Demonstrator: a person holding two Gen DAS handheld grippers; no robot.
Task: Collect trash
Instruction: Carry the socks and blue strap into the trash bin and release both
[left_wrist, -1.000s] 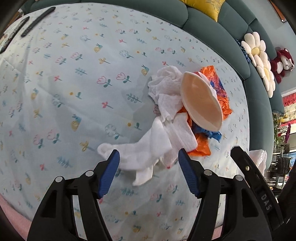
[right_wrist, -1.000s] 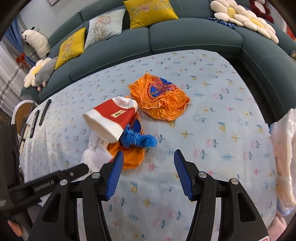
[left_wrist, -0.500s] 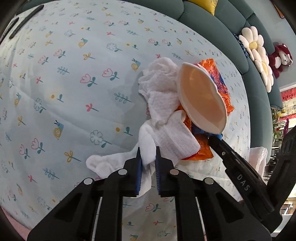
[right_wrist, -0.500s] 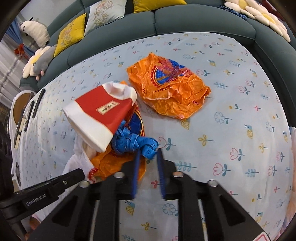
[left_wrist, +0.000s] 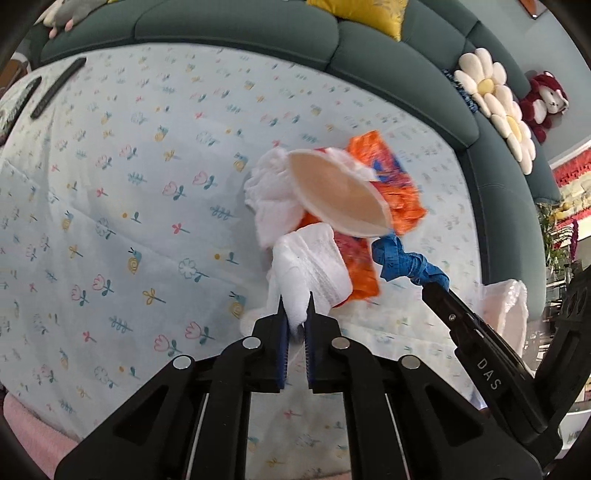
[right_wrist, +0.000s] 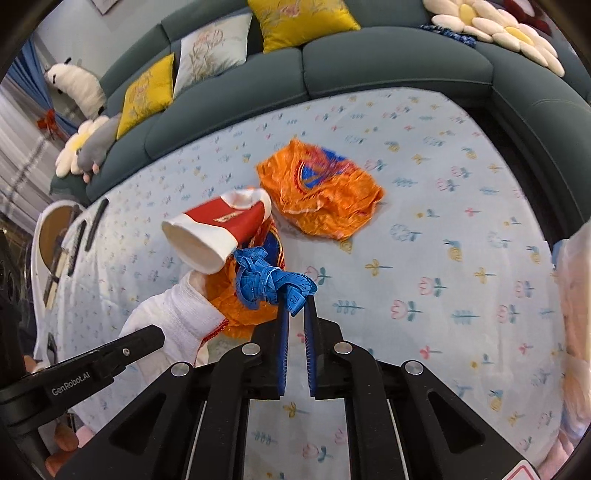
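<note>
The trash sits heaped mid-table on the flowered tablecloth (left_wrist: 110, 206). The left gripper (left_wrist: 295, 325) pinches the white tissue wad (left_wrist: 314, 269), and the right gripper (right_wrist: 295, 314), having just closed a little further, nips the blue measuring tape (right_wrist: 273, 280), probably to lift the pile together. The red paper cup (right_wrist: 218, 229) rides on top; one orange snack wrapper (right_wrist: 325, 199) lies apart.

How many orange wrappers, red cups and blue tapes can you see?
Orange wrappers: 2
Red-and-white paper cup: 1
Blue tape measure: 1
Total: 4
</note>
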